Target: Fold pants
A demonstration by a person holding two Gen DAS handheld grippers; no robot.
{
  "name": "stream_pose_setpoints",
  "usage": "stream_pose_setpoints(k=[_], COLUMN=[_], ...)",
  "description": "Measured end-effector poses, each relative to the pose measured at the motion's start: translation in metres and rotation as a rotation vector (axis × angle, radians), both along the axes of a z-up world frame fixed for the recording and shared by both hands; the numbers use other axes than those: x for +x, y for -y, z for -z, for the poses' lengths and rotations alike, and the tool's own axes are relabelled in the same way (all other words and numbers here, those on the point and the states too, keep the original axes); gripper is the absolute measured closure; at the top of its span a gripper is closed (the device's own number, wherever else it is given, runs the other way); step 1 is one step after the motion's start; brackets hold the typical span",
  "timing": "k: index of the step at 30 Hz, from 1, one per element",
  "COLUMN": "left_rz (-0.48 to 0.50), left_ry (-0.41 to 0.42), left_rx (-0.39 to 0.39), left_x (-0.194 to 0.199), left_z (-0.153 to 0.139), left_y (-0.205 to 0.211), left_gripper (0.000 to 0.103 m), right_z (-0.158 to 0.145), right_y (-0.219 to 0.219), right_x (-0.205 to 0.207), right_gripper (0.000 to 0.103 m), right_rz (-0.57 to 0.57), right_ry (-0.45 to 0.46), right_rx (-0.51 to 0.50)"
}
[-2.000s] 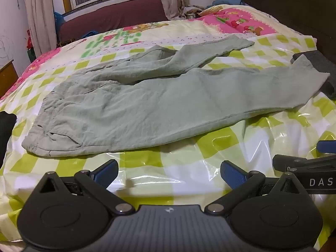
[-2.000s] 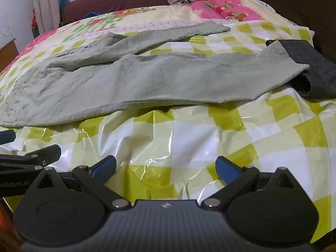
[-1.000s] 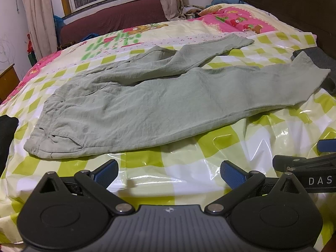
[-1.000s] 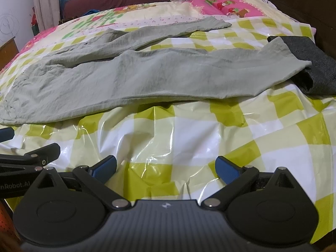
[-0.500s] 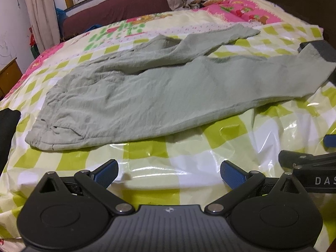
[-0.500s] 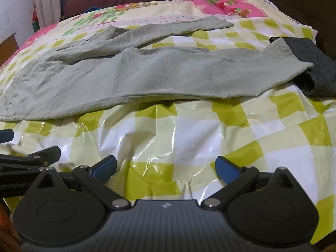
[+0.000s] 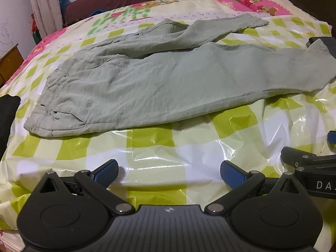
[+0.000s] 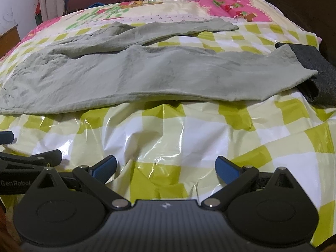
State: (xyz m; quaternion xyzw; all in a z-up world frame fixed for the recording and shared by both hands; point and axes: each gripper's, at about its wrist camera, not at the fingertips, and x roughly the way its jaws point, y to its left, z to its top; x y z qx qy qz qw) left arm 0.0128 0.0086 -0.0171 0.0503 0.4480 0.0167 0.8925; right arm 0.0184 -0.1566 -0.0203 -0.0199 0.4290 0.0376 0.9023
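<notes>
Two grippers are hovering side by side over the near edge of a bed, neither touching any cloth. The left gripper (image 7: 169,173) is holding its jaws spread wide, its blue fingertips (image 7: 105,172) sitting just above the glossy green-and-white checked sheet (image 7: 189,153). The right gripper (image 8: 166,168) is likewise keeping its jaws spread, nothing between them but the wrinkled plastic sheet (image 8: 168,134). Each gripper is showing at the edge of the other's view: the right one at the right edge of the left wrist view, the left one (image 8: 31,157) at the left edge of the right wrist view.

Beyond both grippers, the pale green pants (image 7: 159,82) are lying unfolded across the bed, well apart from the fingertips. The waistband end (image 7: 50,124) is lying to the left, and the two legs are running off to the right, splayed apart. The nearer leg is lying fairly flat, its cuff (image 8: 294,71) resting over a dark grey garment (image 8: 315,71) at the right side of the bed. The farther leg (image 8: 168,30) is angling away toward a pink floral quilt (image 8: 231,6) near the head of the bed. A black piece of cloth (image 7: 7,117) is lying at the left edge of the left wrist view, just beside the waistband.
</notes>
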Motion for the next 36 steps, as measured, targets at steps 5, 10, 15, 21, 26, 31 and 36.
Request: stream_pose_setpoints(k=[5, 10, 15, 21, 26, 31, 36], left_rz=[-0.008, -0.014, -0.023, -0.050, -0.057, -0.057, -0.056], left_ry=[-0.011, -0.015, -0.019, -0.016, -0.017, -0.016, -0.015], left_rx=[0.011, 0.017, 0.027, 0.014, 0.013, 0.015, 0.016], left_x=[0.001, 0.001, 0.003, 0.004, 0.005, 0.005, 0.005], left_z=[0.001, 0.002, 0.002, 0.001, 0.001, 0.001, 0.001], left_y=[0.000, -0.001, -0.002, -0.008, -0.009, -0.009, -0.009], left_gripper=[0.000, 0.000, 0.000, 0.000, 0.000, 0.000, 0.000], right_z=[0.001, 0.002, 0.002, -0.001, 0.000, 0.000, 0.000], right_y=[-0.003, -0.004, -0.007, -0.012, -0.013, -0.014, -0.014], right_x=[0.001, 0.002, 0.004, 0.006, 0.008, 0.008, 0.008], right_gripper=[0.003, 0.003, 0.003, 0.003, 0.003, 0.003, 0.003], right_rz=[-0.002, -0.004, -0.007, -0.015, -0.017, -0.017, -0.018], right_ry=[-0.004, -0.002, 0.001, 0.019, 0.020, 0.019, 0.020], right_rx=[-0.010, -0.017, -0.026, -0.035, -0.035, -0.033, -0.033])
